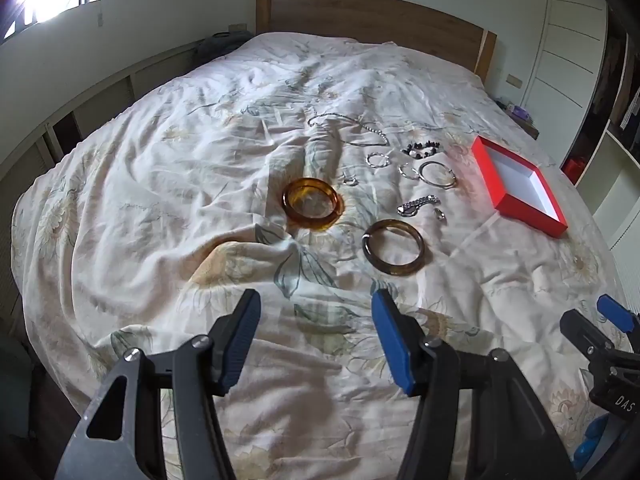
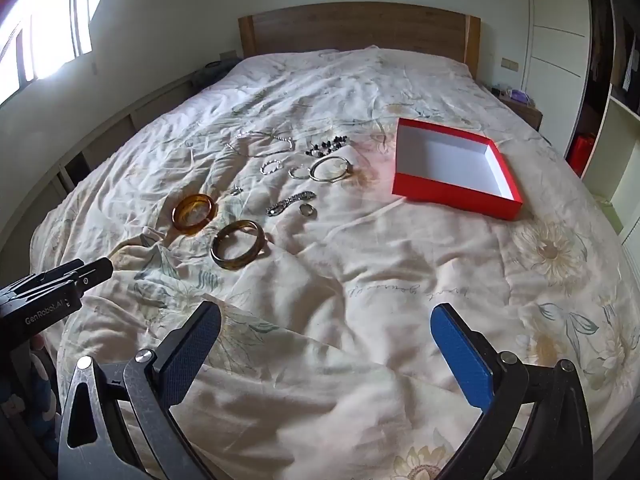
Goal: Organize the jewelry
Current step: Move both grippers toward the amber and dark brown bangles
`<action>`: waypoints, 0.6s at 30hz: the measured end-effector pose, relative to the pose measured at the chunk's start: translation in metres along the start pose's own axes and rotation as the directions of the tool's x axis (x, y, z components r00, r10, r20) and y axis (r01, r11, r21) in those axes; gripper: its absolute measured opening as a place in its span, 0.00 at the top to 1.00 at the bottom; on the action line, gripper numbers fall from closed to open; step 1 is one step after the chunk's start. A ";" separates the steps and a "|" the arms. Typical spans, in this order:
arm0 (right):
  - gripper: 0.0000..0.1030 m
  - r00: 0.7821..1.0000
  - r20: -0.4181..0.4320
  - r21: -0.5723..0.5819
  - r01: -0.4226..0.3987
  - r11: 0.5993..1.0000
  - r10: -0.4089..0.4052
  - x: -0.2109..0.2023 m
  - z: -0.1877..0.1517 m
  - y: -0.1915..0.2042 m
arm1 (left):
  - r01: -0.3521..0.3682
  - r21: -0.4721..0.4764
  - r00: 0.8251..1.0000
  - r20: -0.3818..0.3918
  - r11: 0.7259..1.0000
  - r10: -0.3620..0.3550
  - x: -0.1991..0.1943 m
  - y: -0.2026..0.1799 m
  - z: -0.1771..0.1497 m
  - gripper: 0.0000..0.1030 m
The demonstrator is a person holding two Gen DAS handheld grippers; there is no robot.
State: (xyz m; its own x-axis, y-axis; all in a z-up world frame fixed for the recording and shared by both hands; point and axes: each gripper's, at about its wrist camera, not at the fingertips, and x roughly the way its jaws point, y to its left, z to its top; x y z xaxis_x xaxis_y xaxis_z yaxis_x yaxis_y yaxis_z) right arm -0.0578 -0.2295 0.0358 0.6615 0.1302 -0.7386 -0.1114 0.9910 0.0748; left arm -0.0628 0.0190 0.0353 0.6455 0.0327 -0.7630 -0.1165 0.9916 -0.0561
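Jewelry lies spread on a floral bedspread. An amber bangle (image 1: 313,205) (image 2: 194,213) and a darker brown bangle (image 1: 393,247) (image 2: 239,250) lie nearest. Behind them are a silver brooch (image 1: 418,205) (image 2: 291,203), a ring (image 2: 308,210), silver hoops (image 1: 437,174) (image 2: 330,169), a dark bead bracelet (image 1: 422,148) (image 2: 326,145) and a chain necklace (image 1: 348,126) (image 2: 262,142). An empty red box (image 1: 520,186) (image 2: 456,166) with a white inside sits to the right. My left gripper (image 1: 316,336) is open and empty, short of the bangles. My right gripper (image 2: 326,348) is open and empty over bare bedspread.
The wooden headboard (image 2: 356,28) stands at the far end. Cabinets run along the left wall, and a wardrobe and shelves stand at the right. The right gripper's tips show at the left wrist view's right edge (image 1: 600,332); the left gripper's body shows in the right wrist view (image 2: 60,284).
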 end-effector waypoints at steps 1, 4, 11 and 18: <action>0.00 1.000 0.004 0.000 0.005 1.000 -0.005 0.000 0.000 0.000 | -0.004 0.002 1.000 -0.006 1.000 0.004 0.000 -0.001 -0.001 0.46; 0.00 1.000 0.021 0.001 0.020 1.000 -0.020 0.001 0.001 -0.009 | -0.016 -0.005 1.000 -0.027 1.000 0.016 0.008 -0.004 0.003 0.46; 0.00 1.000 0.014 0.024 -0.022 0.999 0.021 0.006 -0.001 -0.008 | -0.046 -0.009 0.999 -0.021 0.999 0.046 0.012 -0.010 0.001 0.46; 0.00 0.997 -0.002 0.044 -0.081 0.996 0.081 0.018 -0.005 -0.011 | -0.057 -0.007 0.997 -0.051 0.998 0.056 0.022 -0.009 0.002 0.46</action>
State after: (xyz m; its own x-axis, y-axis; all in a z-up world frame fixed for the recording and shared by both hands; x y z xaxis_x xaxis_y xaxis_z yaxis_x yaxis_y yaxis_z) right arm -0.0483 -0.2382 0.0183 0.6489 0.2101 -0.7313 -0.1319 0.9776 0.1638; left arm -0.0465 0.0108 0.0203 0.5985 0.0821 -0.7969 -0.1584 0.9872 -0.0172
